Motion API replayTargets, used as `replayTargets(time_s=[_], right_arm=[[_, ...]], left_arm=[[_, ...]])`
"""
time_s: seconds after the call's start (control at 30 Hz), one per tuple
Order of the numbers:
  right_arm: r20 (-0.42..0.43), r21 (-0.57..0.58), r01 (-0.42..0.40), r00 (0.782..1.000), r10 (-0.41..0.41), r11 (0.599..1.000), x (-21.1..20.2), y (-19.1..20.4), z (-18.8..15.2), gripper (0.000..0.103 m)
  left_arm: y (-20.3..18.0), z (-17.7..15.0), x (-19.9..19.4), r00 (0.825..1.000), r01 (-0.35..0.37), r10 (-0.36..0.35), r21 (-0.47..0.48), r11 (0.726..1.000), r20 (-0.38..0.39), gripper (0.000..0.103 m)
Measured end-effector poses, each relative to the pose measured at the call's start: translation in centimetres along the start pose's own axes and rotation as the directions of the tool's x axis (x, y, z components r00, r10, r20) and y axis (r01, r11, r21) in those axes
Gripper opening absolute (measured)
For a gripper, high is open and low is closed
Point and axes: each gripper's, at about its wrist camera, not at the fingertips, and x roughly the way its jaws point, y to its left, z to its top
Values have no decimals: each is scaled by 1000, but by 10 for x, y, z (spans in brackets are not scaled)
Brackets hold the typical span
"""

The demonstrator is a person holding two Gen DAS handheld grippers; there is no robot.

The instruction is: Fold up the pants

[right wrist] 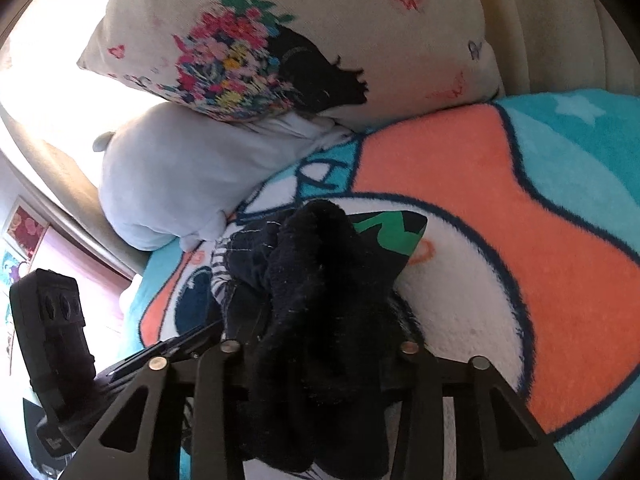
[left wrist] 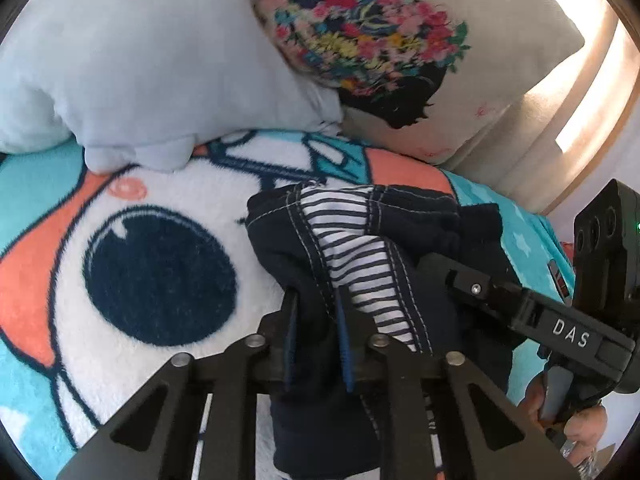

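The left claw [left wrist: 316, 312] is pinching a fold of the dark pants [left wrist: 352, 248], its two blue pads pressed on navy cloth just beside the striped lining that shows where the waist has turned inside out. The right claw [right wrist: 320, 344] also has the pants [right wrist: 320, 280] between its fingers: a thick bunch of dark cloth fills the gap and hangs down below it, so it looks clamped on that bunch, though the pads themselves are hidden. The pants lie crumpled on the blanket [left wrist: 160, 208] directly ahead of both claws, not yet spread flat; a pale pillow [left wrist: 140, 60] and a flowered cushion [left wrist: 400, 60] sit well beyond them.

The main risk, as I judge it, is that each claw holds several layers at once. Pulling apart could then drag the pants as a lump instead of opening them, leaving the lining exposed. The left grip is narrow and near an edge, so the cloth may slip out under tension. The fleecy blanket could also catch and ride up.
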Motion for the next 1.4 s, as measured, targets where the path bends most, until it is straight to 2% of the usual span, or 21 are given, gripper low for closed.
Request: replayTargets(time_s=[0.17, 0.27, 0.47, 0.63, 0.87, 1.03, 1.17, 1.33, 1.4], right_arm=[[42, 9, -45, 998, 45, 999, -12, 3, 8, 39], [52, -11, -42, 998, 42, 999, -13, 8, 15, 39], [46, -39, -2, 999, 4, 999, 0, 11, 23, 39], [20, -36, 35, 999, -34, 999, 15, 4, 26, 40], [5, 8, 36, 999, -36, 999, 13, -6, 25, 49], [16, 20, 50, 999, -50, 999, 3, -7, 22, 51], [56, 27, 66, 996, -68, 997, -13, -6, 21, 51], [169, -40, 129, 978, -120, 991, -40, 13, 18, 51], [179, -68, 153, 974, -139, 986, -43, 17, 16, 58]], left_arm=[[-3, 14, -14, 999, 8, -8, -8, 1000, 39, 15], [-9, 22, -19, 996, -44, 42, 30, 999, 74, 15], [-17, 29, -6, 985, -150, 141, 96, 984, 99, 15], [-11, 30, 7, 983, -171, 164, 90, 981, 87, 15], [-3, 23, 4, 979, -192, 189, 52, 980, 72, 16], [-4, 14, -8, 971, -226, 221, 44, 973, 93, 30], [-3, 10, -13, 969, -232, 227, 40, 972, 96, 31], [-1, 4, -20, 966, -244, 240, 26, 969, 99, 34], [1, 2, -25, 966, -240, 237, 12, 971, 103, 39]])
